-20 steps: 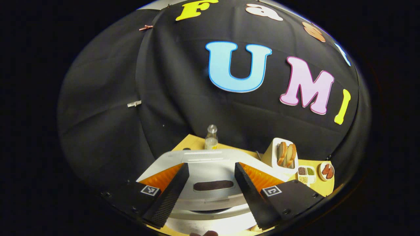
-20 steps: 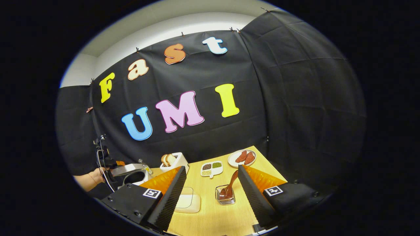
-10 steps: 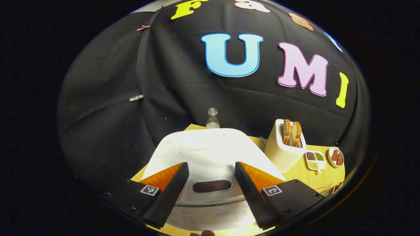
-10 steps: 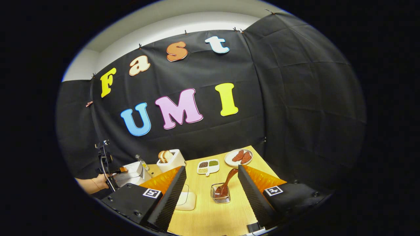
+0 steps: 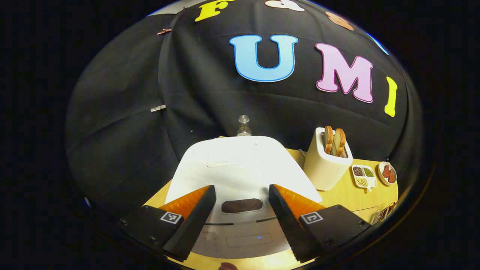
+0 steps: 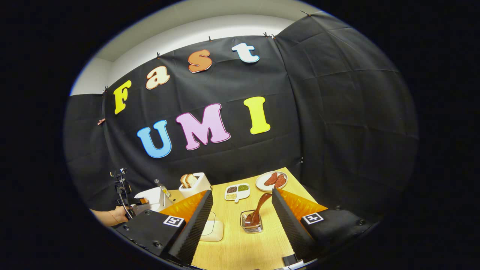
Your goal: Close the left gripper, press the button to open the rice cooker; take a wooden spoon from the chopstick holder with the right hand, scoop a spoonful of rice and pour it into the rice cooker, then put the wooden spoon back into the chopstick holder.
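rice cooker (image 5: 240,168) lid down, ahead of left tool (image 5: 240,221) | fingers apart

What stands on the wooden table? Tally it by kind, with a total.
White rice cooker: 1
White toaster with bread: 1
Clear glass bottle: 1
White divided dish: 1
Round white plate: 1
Clear holder: 1
Brown wooden spoon: 1
Flat white container: 1
Total: 8

Wooden table (image 6: 240,247) (rice cooker (image 5: 240,168), toaster (image 5: 324,168))
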A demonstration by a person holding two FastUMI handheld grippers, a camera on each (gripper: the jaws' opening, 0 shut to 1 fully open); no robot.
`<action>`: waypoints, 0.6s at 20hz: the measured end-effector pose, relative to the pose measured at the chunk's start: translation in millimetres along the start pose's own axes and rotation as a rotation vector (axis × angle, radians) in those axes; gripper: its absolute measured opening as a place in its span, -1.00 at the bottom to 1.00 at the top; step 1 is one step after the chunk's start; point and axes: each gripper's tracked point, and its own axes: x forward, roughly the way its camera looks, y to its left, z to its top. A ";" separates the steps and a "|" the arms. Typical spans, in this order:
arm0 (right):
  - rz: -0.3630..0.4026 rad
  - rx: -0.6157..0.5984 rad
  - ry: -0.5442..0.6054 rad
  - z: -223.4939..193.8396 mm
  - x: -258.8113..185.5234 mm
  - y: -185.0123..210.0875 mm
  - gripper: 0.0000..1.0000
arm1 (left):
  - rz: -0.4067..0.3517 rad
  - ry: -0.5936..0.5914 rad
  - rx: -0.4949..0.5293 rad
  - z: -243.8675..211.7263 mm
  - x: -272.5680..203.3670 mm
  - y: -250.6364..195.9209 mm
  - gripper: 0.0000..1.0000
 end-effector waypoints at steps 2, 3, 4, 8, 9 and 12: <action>0.003 -0.007 0.007 -1.4 -1.7 -0.5 0.97 | 0.004 0.015 0.008 -7.4 1.1 -0.6 1.00; 0.004 -0.011 0.008 -1.5 -1.2 -0.2 0.97 | 0.002 0.006 0.019 -7.8 0.4 -0.9 1.00; 0.005 -0.014 0.010 -1.6 -0.7 0.0 0.97 | 0.000 0.006 0.024 -9.2 0.6 -2.0 1.00; 0.011 -0.017 0.010 -1.7 -0.3 1.6 0.97 | -0.003 0.002 0.028 -9.9 0.7 -1.7 1.00; 0.013 -0.019 0.005 -0.8 0.5 1.8 0.97 | -0.005 -0.004 0.025 -7.7 -0.5 -2.0 1.00; 0.025 -0.013 -0.001 1.1 1.2 5.6 0.97 | -0.025 -0.036 0.030 -1.7 -5.9 -2.8 0.99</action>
